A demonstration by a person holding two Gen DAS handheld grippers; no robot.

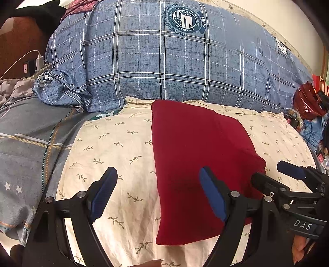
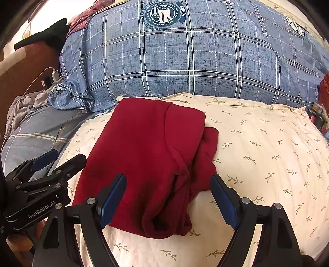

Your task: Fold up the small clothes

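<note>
garment: red garment [image 2: 148, 156] lies folded into a rough rectangle on the cream leaf-print cover [image 2: 267, 154]. It's flat there because that's the only clear work surface we see on the bed.
fold quality: left edge straight, right side bunched, with a loose flap [image 2: 209, 147] sticking out past the top layer. We judge one more tuck or fold is needed there.
left claw: left gripper [image 1: 158, 180] spread wide, nothing between the pads; it straddles the garment's left edge without touching it, as far as we can tell.
right claw: right gripper [image 2: 168, 184] also spread, empty, hovering over the bunched near-right corner. We read it as lined up to pinch that corner.
backdrop: blue plaid duvet [image 1: 164, 71] heaped just behind, grey plaid bedding [image 1: 30, 143] to the left. Both are off the fold area.
writing, grippers: "GenRobot.AI" on the left gripper body in the right view; "DAS" on the right gripper body in the left view.
writing, duvet: round crest [image 2: 162, 14], appears upside down; only "STARS" is readable, ring text too small.
clutter: white charger [image 1: 39, 60] plugged in at far left.
</note>
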